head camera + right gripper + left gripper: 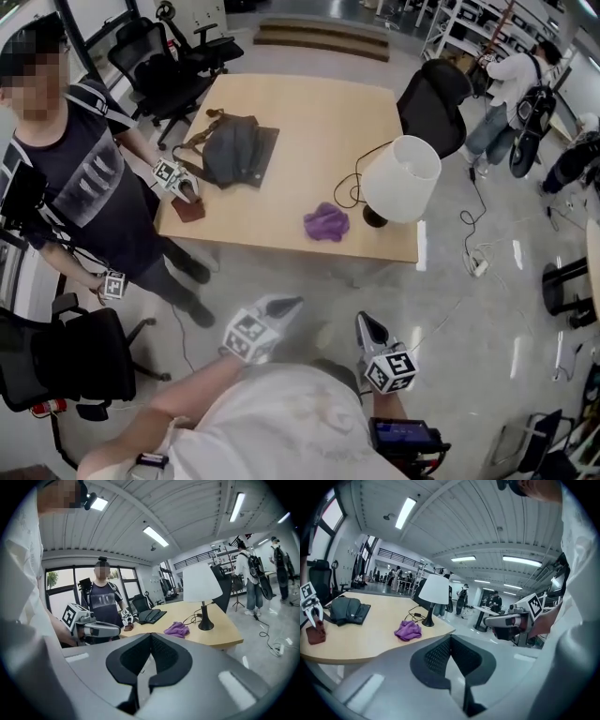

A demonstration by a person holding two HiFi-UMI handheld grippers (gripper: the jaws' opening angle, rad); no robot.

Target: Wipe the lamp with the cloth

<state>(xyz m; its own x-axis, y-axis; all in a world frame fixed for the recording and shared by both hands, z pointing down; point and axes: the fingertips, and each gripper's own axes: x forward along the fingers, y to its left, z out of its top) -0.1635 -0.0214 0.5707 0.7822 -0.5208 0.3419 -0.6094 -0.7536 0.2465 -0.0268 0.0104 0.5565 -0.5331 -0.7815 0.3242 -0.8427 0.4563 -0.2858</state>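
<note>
Grey plastic left gripper and matching right gripper nearest, over floor, short of pale wooden counter; jaws of both closed together, holding nothing. Beyond, near counter's front edge: crumpled purple cloth, loose, untouched. Just right of it: white-shaded lamp with black base, thin black cable looped beside base. Judged step: reach for cloth. Open jaws before arrival, pinch raised fold, lift clear of cable. Steady lamp stem with other gripper while wiping; probably top-heavy, easy to tip.
</note>
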